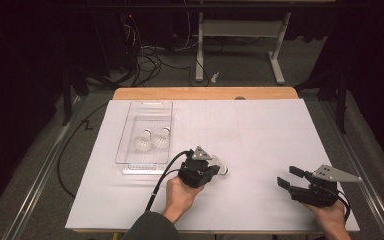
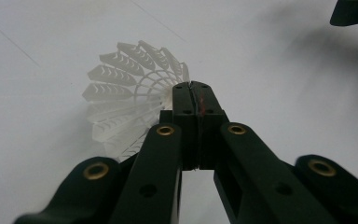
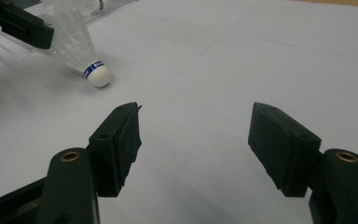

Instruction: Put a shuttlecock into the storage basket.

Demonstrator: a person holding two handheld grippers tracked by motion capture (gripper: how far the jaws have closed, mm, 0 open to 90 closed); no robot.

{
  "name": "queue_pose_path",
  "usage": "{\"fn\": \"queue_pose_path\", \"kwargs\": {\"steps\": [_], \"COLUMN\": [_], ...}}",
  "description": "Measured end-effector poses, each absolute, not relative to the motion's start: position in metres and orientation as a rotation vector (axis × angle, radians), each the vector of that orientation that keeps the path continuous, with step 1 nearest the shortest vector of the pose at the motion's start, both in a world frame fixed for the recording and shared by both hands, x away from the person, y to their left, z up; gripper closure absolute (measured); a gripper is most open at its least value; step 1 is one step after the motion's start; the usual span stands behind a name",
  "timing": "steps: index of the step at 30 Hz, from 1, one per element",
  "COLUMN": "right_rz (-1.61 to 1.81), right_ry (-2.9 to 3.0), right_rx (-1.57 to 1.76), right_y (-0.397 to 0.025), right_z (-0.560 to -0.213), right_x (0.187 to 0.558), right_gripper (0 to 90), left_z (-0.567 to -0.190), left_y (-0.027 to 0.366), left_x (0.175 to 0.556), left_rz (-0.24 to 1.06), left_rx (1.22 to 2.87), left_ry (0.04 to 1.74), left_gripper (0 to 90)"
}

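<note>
Left gripper (image 1: 215,165): fingers (image 2: 186,116) clamped on the skirt rim of a shuttlecock (image 2: 126,100), white slotted plastic skirt, white round cork (image 3: 99,75) with blue band; lettering on the band unreadable. It rests on the table (image 1: 260,135). Right gripper (image 3: 196,140): fingers spread apart, nothing between them, shuttlecock well beyond the left finger.
</note>
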State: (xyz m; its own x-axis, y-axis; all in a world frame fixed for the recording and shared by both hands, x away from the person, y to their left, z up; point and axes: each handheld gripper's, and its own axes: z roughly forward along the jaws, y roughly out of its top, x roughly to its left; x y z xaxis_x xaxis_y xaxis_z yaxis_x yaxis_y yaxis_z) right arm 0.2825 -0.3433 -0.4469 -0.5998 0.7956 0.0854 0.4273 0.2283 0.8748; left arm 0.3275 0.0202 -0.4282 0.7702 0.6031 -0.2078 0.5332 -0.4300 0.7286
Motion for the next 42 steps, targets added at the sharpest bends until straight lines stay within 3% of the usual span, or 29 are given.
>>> {"fn": "queue_pose_path", "kwargs": {"steps": [42], "right_rz": [1.328], "right_ry": [2.128], "right_rx": [1.125], "right_y": [-0.343], "right_z": [-0.447], "right_x": [0.282], "right_gripper": [34.4], "left_z": [-0.406], "left_y": [0.035], "left_x": [0.322], "left_rz": [0.131], "left_rx": [2.088], "left_ry": [0.829], "left_gripper": [89.8]}}
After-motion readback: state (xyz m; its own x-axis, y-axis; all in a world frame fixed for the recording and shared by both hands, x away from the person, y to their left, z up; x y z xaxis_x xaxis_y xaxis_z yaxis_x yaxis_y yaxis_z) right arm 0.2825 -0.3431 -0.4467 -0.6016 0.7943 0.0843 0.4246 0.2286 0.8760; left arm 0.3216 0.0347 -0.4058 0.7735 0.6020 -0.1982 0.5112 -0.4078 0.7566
